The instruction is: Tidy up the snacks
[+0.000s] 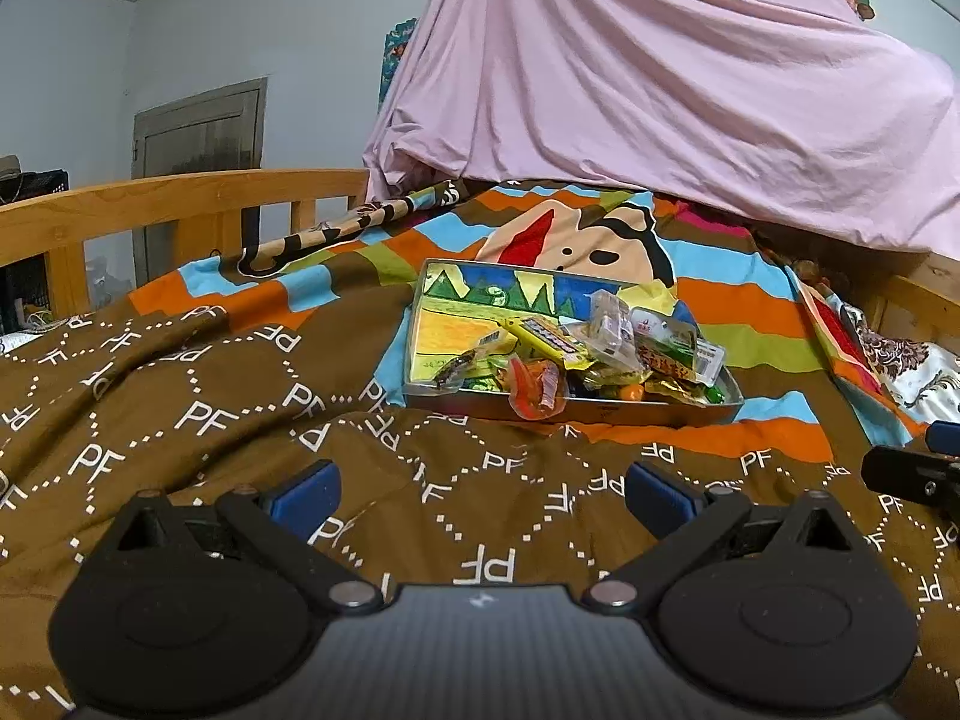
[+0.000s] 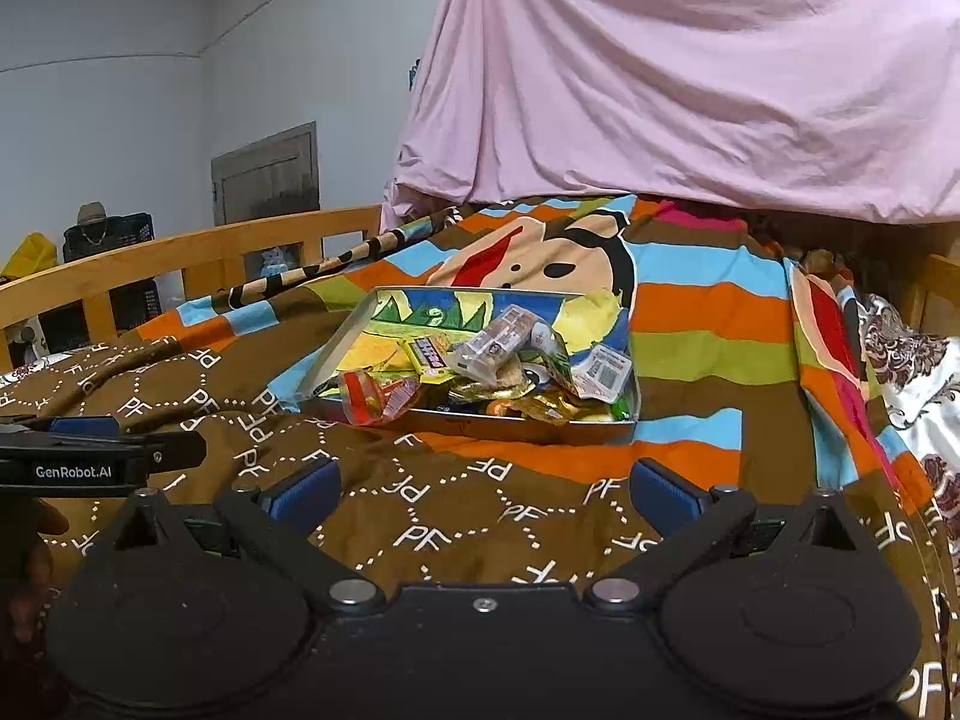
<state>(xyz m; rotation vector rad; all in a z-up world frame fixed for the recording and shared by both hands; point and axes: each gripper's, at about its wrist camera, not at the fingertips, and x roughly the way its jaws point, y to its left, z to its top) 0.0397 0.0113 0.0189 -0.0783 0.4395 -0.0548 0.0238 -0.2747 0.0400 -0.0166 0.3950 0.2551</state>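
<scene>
— Snacks [image 1: 591, 354] first: where do they sit?

— Heaped in a shallow metal tray [image 1: 420, 324] with a colourful drawing lining its bottom. The pile crowds the near right part of the tray; the far left part shows bare drawing. One orange-red packet [image 1: 536, 393] hangs over the near rim.

— And the tray itself?

— It rests on a bedspread [image 1: 210, 408], just where the brown "PF" pattern meets the striped cartoon print. A wooden bed rail [image 1: 180, 195] runs along the left, and a pink sheet [image 1: 660, 78] is draped over something tall behind.

— The grippers?

— Both hang above the bedspread, short of the tray and touching nothing. The left gripper [image 1: 480, 489] has its blue-padded jaws spread wide with nothing between them — same for the right gripper [image 2: 480, 489]. They are side by side (each shows at the edge of the other's view).

— Anything of the person?

— Fingers [image 2: 36, 546] at the left edge of the right wrist view, under the left gripper's body.
</scene>
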